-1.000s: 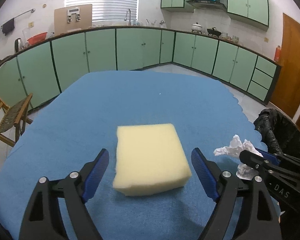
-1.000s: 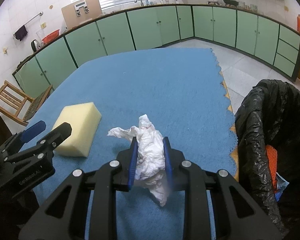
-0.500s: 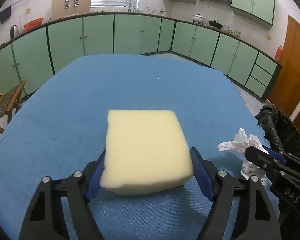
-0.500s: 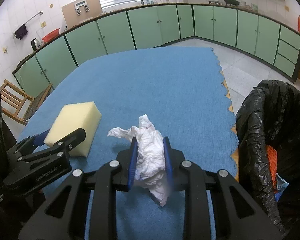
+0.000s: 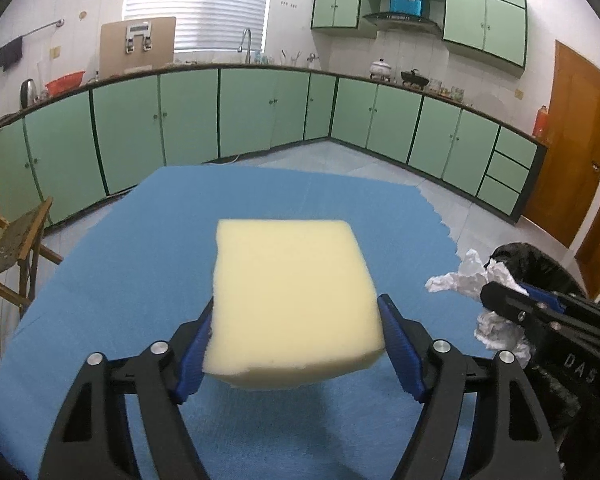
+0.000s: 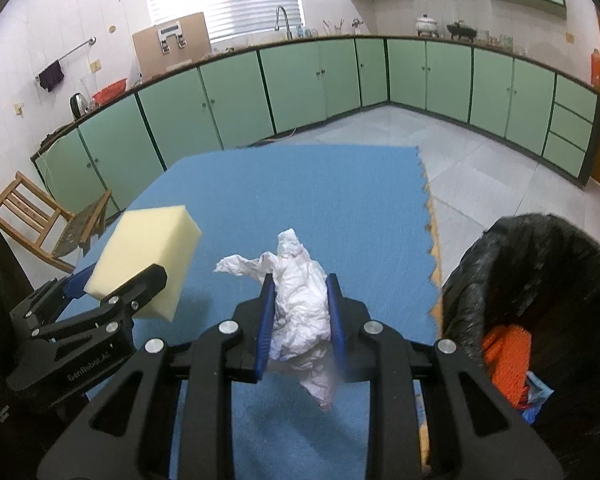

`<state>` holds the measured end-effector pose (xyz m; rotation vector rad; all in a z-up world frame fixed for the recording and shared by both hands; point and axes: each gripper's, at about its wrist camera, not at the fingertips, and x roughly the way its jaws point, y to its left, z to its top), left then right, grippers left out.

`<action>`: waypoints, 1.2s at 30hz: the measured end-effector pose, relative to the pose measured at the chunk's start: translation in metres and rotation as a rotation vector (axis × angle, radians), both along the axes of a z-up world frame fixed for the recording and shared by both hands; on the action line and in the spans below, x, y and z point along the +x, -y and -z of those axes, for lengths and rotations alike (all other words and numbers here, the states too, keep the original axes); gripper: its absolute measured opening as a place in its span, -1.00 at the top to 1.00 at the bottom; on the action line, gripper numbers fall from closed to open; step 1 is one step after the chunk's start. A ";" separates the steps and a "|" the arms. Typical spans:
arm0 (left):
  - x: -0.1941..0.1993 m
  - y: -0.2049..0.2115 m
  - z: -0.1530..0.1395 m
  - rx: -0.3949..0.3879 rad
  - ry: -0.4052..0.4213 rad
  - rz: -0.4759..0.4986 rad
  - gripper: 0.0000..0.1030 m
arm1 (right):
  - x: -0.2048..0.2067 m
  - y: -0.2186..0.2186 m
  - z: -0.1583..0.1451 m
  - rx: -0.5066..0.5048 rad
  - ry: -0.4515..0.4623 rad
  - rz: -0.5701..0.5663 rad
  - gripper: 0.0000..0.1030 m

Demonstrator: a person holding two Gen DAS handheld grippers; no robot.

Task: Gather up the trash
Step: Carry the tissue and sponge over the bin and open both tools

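left wrist view gives me the yellow foam block (image 5: 292,300) square between my left gripper (image 5: 296,344) pads, jaws set wide because the block is wide, both blue pads (image 5: 400,352) pressed into its sides. the block is clear of the blue mat (image 5: 140,240), with its shadow on the mat under its near edge. from the right wrist view the same block (image 6: 148,248) hangs over the mat's left edge, held by the left gripper (image 6: 112,292).

my right gripper (image 6: 300,312) is pinched narrow on the crumpled white tissue (image 6: 300,300); a twist of it sticks out toward the far side and a tail hangs below the pads, off the mat. in the left wrist view that tissue (image 5: 460,280) and the right gripper (image 5: 500,304) sit just past the mat's right edge.

the mat covers the tabletop and its right edge is cut in a zigzag. beside that edge, on the floor side, stands a bin lined with a black trash bag (image 6: 540,272). inside it i can see something orange with a ribbed or mesh surface (image 6: 508,352) and a bit of light blue material (image 6: 540,392) under it; i cannot tell what either is. the bag's rim (image 5: 536,256) shows in the left view too, behind the right gripper.

around the room run green cabinets (image 5: 260,112), and a wooden chair (image 6: 40,216) stands off the mat's left corner.
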<state>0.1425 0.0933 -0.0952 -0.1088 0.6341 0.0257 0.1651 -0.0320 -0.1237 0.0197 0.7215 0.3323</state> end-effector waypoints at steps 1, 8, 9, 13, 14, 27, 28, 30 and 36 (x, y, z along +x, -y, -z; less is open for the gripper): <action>-0.001 0.001 -0.004 0.000 0.007 0.004 -0.45 | -0.001 0.002 -0.004 0.002 0.007 0.003 0.54; -0.005 0.014 -0.030 0.001 0.058 0.034 -0.45 | -0.008 0.023 -0.035 0.011 0.057 0.038 0.54; -0.005 0.016 -0.033 0.001 0.065 0.037 -0.45 | -0.009 0.026 -0.038 0.012 0.064 0.043 0.54; -0.006 0.027 -0.047 0.002 0.099 0.063 -0.45 | -0.016 0.037 -0.049 0.010 0.090 0.062 0.54; -0.008 0.030 -0.049 0.002 0.105 0.070 -0.45 | -0.017 0.042 -0.052 0.010 0.096 0.068 0.54; -0.007 0.093 -0.068 -0.007 0.155 0.201 -0.46 | -0.035 0.109 -0.071 -0.002 0.151 0.182 0.54; -0.006 0.100 -0.068 -0.008 0.157 0.214 -0.46 | -0.036 0.114 -0.071 -0.004 0.154 0.189 0.54; -0.004 0.110 -0.070 -0.012 0.159 0.235 -0.46 | -0.037 0.128 -0.073 -0.007 0.161 0.214 0.54; 0.001 0.146 -0.071 -0.021 0.164 0.311 -0.46 | -0.038 0.165 -0.069 -0.015 0.163 0.288 0.54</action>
